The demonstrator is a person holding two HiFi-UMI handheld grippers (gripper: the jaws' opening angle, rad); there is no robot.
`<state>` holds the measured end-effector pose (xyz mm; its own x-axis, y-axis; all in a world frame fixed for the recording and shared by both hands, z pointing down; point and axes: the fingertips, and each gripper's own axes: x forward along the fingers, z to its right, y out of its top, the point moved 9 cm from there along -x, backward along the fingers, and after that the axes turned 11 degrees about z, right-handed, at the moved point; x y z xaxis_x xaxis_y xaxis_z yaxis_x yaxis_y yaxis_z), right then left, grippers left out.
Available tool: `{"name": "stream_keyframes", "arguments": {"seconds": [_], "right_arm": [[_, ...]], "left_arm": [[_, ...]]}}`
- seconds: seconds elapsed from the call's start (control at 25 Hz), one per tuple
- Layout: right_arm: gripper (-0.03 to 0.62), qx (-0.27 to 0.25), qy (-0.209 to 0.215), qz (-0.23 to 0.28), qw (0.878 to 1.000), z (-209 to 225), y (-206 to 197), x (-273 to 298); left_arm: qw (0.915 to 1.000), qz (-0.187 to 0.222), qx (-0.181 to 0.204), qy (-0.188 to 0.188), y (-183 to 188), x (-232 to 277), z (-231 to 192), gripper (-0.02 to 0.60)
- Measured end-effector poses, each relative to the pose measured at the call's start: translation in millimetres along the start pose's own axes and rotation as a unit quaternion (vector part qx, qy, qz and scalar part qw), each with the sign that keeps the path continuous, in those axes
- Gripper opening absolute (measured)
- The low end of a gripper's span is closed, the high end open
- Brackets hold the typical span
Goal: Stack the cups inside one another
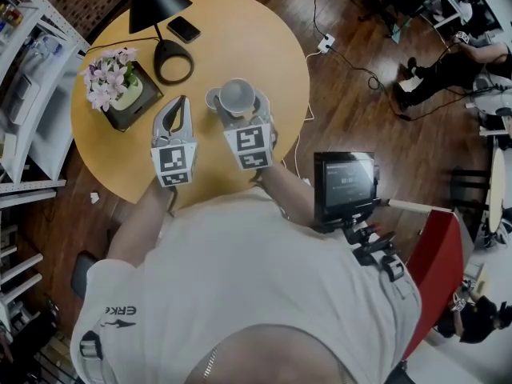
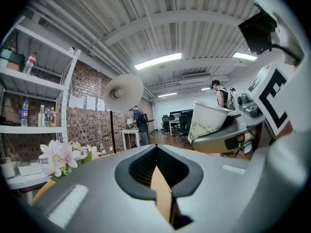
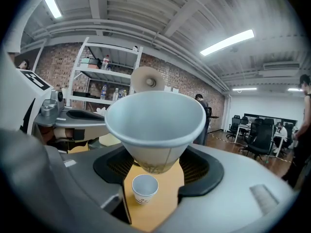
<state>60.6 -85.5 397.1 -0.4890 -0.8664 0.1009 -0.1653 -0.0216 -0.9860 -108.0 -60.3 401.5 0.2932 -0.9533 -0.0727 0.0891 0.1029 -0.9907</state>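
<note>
Your right gripper (image 1: 238, 112) grasps a white paper cup (image 1: 238, 96) upright between its jaws, lifted above the round wooden table (image 1: 240, 30). A second paper cup (image 3: 145, 188) stands on the table below it, slightly to the left. Your left gripper (image 1: 179, 106), just left of the right one, is clenched and empty.

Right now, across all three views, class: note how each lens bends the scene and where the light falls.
Head view: soft, even light on the table, room edges curving. Left gripper view: strong fisheye, black corners, bowed beams, bright strip light. Right gripper view: same black corners; the held cup looms huge, the second cup below looks tiny.
</note>
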Motion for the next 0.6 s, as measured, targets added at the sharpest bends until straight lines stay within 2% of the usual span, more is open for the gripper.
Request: {"name": "stream_keyframes", "arguments": {"seconds": [0.28, 0.6], "right_arm": [[0.305, 0.006, 0.022, -0.002, 1.000, 18.3, -3.2, 16.3], [0.305, 0.018, 0.064, -0.035, 0.997, 10.4, -28.2, 38.3]], "left_arm": [[0.9997, -0.013, 0.002, 0.020, -1.1, 14.9, 5.3, 0.002], [0.9978, -0.046, -0.006, 0.047, -20.4, 19.2, -5.0, 0.002]]}}
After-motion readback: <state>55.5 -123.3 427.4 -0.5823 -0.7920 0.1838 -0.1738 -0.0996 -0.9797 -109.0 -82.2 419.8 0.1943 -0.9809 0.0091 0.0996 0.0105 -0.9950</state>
